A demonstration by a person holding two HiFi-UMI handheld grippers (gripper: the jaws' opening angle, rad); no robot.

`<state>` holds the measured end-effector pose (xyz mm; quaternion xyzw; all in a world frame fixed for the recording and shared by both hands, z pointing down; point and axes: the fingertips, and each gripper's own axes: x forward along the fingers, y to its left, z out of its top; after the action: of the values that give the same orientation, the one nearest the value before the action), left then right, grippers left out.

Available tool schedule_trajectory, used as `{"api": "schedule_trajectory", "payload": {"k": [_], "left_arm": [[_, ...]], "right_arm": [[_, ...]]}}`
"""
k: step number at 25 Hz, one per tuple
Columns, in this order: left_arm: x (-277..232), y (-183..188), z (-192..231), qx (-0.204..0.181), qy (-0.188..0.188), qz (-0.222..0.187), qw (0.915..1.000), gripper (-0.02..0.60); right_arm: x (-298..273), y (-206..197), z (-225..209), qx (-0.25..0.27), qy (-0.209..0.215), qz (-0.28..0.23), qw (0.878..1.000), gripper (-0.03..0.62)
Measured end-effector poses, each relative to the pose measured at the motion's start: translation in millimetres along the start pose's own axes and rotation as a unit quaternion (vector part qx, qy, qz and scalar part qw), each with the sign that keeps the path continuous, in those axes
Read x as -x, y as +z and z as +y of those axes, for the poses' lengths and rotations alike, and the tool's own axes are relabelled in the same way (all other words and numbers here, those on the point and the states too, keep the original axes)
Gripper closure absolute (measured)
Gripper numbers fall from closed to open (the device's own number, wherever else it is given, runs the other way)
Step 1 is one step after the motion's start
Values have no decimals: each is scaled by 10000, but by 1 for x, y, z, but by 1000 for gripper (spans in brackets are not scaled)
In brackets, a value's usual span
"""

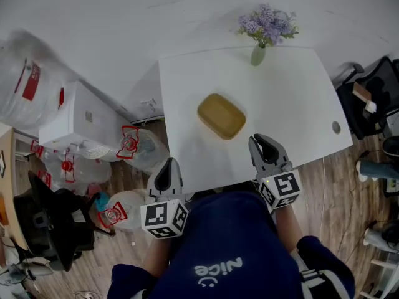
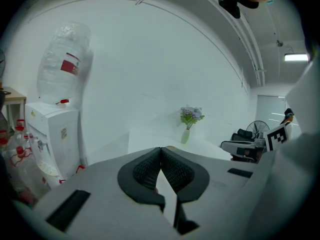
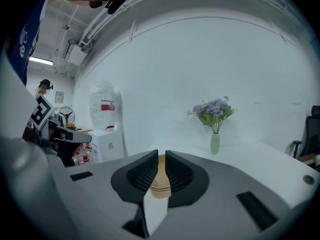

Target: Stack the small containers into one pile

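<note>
Yellow container (image 1: 221,116) sits mid-surface (image 1: 293,98), nearer the front edge than the flower vase (image 1: 258,55) at the back.

Right tongs (image 1: 262,139) over the surface's near edge, tips just right of the container and on the near side of it, not touching. In the right gripper view the pads stand a thin slit apart, nothing clamped; the container shows through the slit, beyond the tips.

Left tongs (image 1: 169,161) at the near-left edge, well apart from the container, pads pressed together at the tips, empty.
</note>
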<state>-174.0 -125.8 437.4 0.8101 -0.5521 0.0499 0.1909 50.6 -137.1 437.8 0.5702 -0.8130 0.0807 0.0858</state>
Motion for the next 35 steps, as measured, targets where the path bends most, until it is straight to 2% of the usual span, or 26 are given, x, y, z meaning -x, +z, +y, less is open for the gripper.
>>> {"api": "schedule_trajectory", "payload": {"k": [7, 16, 27, 35], "left_arm": [[0, 0, 0, 32, 77, -23, 10000, 565], [1, 3, 3, 53, 188, -116, 9997, 566], [-3, 4, -3, 68, 105, -129, 9998, 565], [-4, 2, -3, 30, 184, -125, 9997, 565]], "right_arm": [[-4, -4, 4, -22, 249, 84, 9997, 540], [-16, -3, -2, 309, 172, 199, 9992, 545], [-22, -7, -6, 652, 175, 356, 9971, 545], [-21, -10, -9, 670, 190, 397, 9968, 545]]}}
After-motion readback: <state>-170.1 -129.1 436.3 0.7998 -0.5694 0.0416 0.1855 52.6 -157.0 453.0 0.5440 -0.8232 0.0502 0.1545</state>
